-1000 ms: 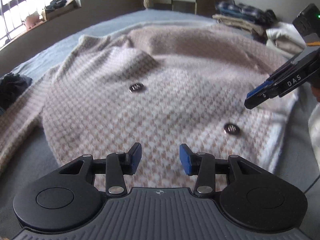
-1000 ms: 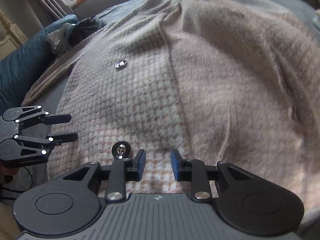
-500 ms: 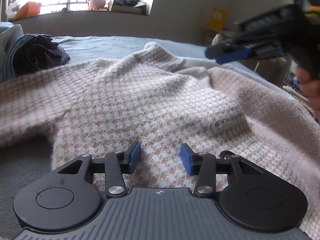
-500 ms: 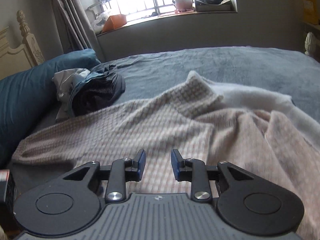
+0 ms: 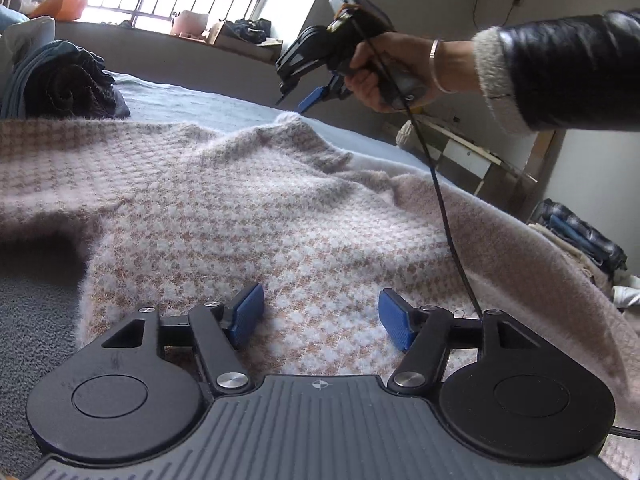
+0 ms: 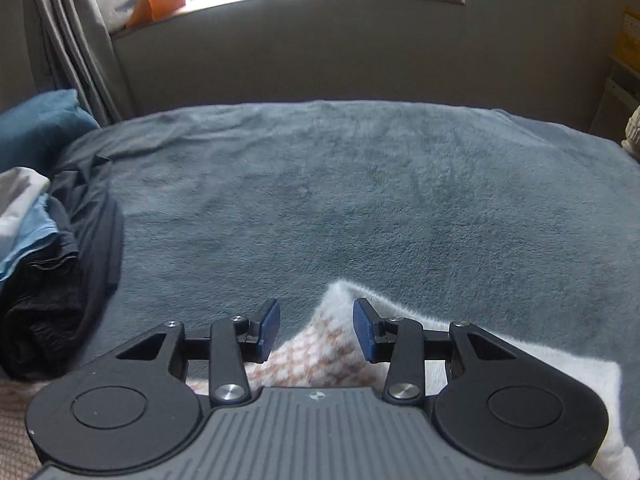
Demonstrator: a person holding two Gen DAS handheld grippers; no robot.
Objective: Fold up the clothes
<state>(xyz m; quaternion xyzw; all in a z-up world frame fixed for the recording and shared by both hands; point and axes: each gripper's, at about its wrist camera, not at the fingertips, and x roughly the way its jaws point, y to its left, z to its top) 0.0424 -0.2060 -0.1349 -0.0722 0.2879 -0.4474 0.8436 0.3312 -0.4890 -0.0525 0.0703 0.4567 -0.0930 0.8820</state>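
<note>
We're working w/ a soft, thick, floppy cardigan (image 5: 280, 208) lying spread on the bed (image 6: 360, 184), left gripper (image 5: 320, 316) and right gripper (image 6: 316, 328) both just opening, unclenched & empty, so we're judging the collar corner (image 6: 340, 296) best for pinching.

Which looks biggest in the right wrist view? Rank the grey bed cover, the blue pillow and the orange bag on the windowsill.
1. Grey bed cover, filling most of the view.
2. Blue pillow.
3. Orange bag, though it is farthest away, so true size is unsure.
</note>
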